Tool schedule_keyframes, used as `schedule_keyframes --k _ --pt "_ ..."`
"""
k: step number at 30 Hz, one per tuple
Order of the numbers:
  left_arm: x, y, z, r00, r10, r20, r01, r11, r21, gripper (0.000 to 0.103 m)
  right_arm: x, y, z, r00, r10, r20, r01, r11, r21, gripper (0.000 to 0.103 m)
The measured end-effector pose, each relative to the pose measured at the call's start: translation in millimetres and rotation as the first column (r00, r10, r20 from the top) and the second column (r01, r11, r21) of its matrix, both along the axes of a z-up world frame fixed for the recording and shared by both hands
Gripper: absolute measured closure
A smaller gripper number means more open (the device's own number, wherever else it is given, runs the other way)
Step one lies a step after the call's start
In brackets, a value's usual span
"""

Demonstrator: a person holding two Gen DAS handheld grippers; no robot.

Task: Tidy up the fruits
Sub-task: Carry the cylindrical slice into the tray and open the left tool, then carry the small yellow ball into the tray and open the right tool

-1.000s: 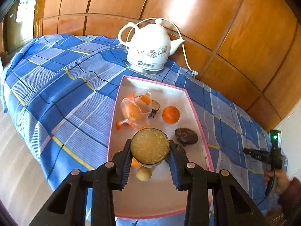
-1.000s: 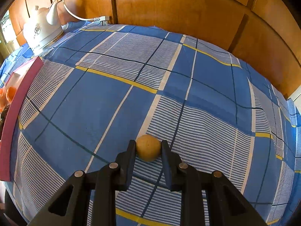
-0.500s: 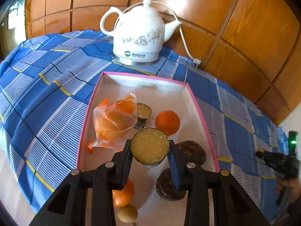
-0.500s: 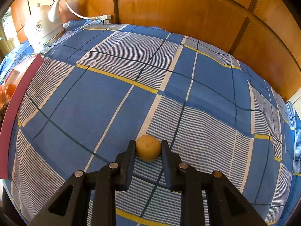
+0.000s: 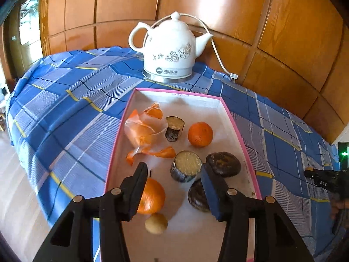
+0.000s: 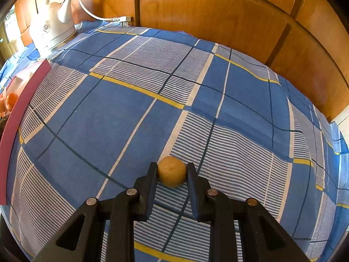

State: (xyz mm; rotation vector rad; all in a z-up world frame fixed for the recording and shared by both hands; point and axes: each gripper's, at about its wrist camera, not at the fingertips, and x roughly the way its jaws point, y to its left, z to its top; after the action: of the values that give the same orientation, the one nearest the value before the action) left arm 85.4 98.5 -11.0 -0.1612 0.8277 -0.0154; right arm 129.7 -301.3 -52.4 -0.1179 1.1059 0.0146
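Yellow fruit (image 6: 171,171) between right tongs (image 6: 172,180)

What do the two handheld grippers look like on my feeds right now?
Both match: the left gripper and right gripper are matte black plastic with angular linkage arms, triangular cut-outs and round silver pivot pins. The left fingers carry flat blue pads. In the left feed, the right gripper's body shows a green light and white lettering. No cables or sleeves are clearly visible.
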Motion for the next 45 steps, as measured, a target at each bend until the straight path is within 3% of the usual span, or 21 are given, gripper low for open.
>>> schedule_keyframes --k 7,32,37,45 --pt "-25 0 10 1.0 0.014 0.009 -0.014 1.0 0.018 0.045 -2 2 2 1.0 0.01 0.003 -0.01 1.0 -0.019 0.077" --pt "-51 7 13 1.0 0.014 0.023 -0.014 1.0 0.023 0.04 -8 7 6 1.0 0.019 0.013 -0.018 0.998 -0.066 0.077" --pt "-52 13 12 0.999 0.028 0.02 -0.028 0.999 0.022 0.038 -13 10 22 0.998 0.033 0.048 -0.031 0.998 -0.051 0.077" --pt "-50 21 7 0.999 0.052 0.015 -0.052 0.998 0.026 0.038 -33 50 88 0.972 0.154 0.177 -0.171 0.982 0.084 0.077"
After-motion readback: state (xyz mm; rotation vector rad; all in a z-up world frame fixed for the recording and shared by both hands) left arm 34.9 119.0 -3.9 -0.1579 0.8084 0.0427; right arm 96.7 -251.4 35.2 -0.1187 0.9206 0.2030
